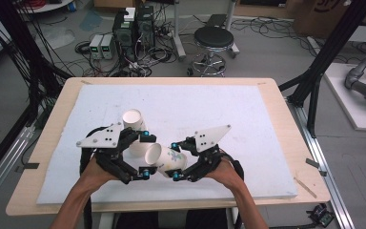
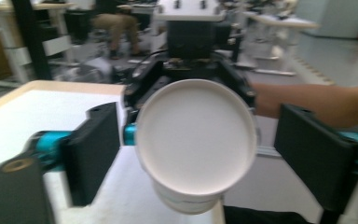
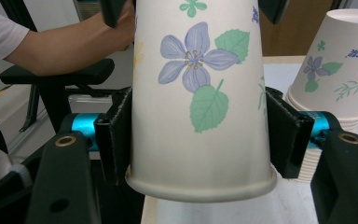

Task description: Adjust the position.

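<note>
Flowered paper cup (image 3: 200, 98) hangs lying sideways above the white pad (image 1: 248, 119), pinched near its rim by the right gripper (image 1: 174, 160). Left gripper (image 1: 145, 155) stands spread around its base, not touching. Risk — thin wall buckling under squeeze, or the cup striking the cup stack (image 1: 134, 125) just beside.

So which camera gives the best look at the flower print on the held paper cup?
The right gripper view: the held paper cup faces it with flowers and leaves sharp. The left gripper view shows its plain inside; the high view shows it small, lying sideways.
</note>
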Tool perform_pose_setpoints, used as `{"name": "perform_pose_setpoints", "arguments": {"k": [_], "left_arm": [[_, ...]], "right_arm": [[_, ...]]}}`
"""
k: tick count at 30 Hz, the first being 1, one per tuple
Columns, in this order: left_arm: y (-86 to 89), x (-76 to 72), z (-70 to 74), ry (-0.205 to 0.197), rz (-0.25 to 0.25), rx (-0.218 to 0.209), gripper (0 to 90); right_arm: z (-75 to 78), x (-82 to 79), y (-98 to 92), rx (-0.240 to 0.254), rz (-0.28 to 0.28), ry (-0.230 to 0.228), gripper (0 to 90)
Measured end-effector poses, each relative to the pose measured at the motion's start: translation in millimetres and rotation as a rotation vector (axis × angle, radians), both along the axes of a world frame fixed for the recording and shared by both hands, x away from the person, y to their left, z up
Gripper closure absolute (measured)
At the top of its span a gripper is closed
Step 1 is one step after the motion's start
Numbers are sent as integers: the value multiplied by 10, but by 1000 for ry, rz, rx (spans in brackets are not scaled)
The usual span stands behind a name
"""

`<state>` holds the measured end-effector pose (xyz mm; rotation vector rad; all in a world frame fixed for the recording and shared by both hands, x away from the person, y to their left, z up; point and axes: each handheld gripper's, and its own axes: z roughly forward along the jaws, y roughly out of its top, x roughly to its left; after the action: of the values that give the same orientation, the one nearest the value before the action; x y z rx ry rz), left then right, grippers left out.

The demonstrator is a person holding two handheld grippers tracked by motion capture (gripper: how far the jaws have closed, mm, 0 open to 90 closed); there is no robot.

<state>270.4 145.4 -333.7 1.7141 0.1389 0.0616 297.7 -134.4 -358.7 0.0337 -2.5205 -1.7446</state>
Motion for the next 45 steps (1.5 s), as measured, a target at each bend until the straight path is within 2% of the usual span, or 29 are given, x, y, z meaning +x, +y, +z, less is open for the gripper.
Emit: {"name": "perform_pose_setpoints", "arguments": {"k": [1,2,7,10,13,14,15,16,17,18,19,20,21,22,23,27,28,29,30,31,32,33,34,36,39,40,45], "left_arm": [[3,6,-2,-4,4,5,130],[18,11,-7,-1,16,3,88],[47,8,5,-7,19,8,88],[75,-12,28,-11,6,42,89],[113,-13,64,-13,9,113,89],[125,-3,80,-5,11,182,89],[125,-3,80,-5,11,182,89],[127,0,86,-4,10,219,89],[129,14,95,-8,5,286,89],[125,15,97,-1,8,305,91],[125,15,97,-1,8,305,92],[110,29,106,-5,15,374,92],[110,29,106,-5,15,374,94],[99,32,109,-12,22,406,97],[83,37,109,-11,28,431,97],[17,77,104,0,37,526,105],[-1,95,104,-2,37,551,107],[-23,106,99,4,41,572,107],[-58,129,92,7,41,610,111],[-58,129,92,7,41,610,112],[-87,159,83,16,40,635,115],[-87,159,83,16,40,635,115],[-102,169,75,25,41,651,115],[-142,201,44,49,33,706,115],[-167,214,18,56,35,731,115],[-176,226,11,59,29,741,116],[-229,245,-7,64,28,773,118]], "right_arm": [[0,0,0,0,0,0,346],[1,4,-6,-4,-5,2,346],[2,1,-12,-32,-10,10,342],[1,7,-15,-40,-16,12,343],[14,0,-25,-70,-23,35,345],[36,5,-24,-103,-30,32,347],[36,5,-24,-103,-30,32,347],[74,-2,-22,-141,-43,36,347],[98,-5,-16,-165,-45,34,347],[127,-6,-8,-193,-44,29,348],[127,-6,-8,-193,-44,29,348],[181,-9,21,-253,-45,25,347],[181,-9,21,-253,-45,25,347],[238,-11,55,-328,-48,13,347],[238,-11,55,-328,-48,13,347],[343,1,119,-463,-52,-5,347],[380,12,151,-528,-51,-13,347],[380,12,151,-528,-51,-13,347],[405,23,175,-585,-56,-16,347],[405,23,175,-585,-56,-16,347],[420,46,211,-646,-53,-39,347],[420,46,211,-646,-53,-39,347],[435,59,241,-702,-53,-38,347],[451,66,275,-761,-50,-42,348],[462,76,307,-790,-40,-47,348],[482,80,336,-819,-37,-59,347],[507,81,372,-837,-25,-61,348]]}}
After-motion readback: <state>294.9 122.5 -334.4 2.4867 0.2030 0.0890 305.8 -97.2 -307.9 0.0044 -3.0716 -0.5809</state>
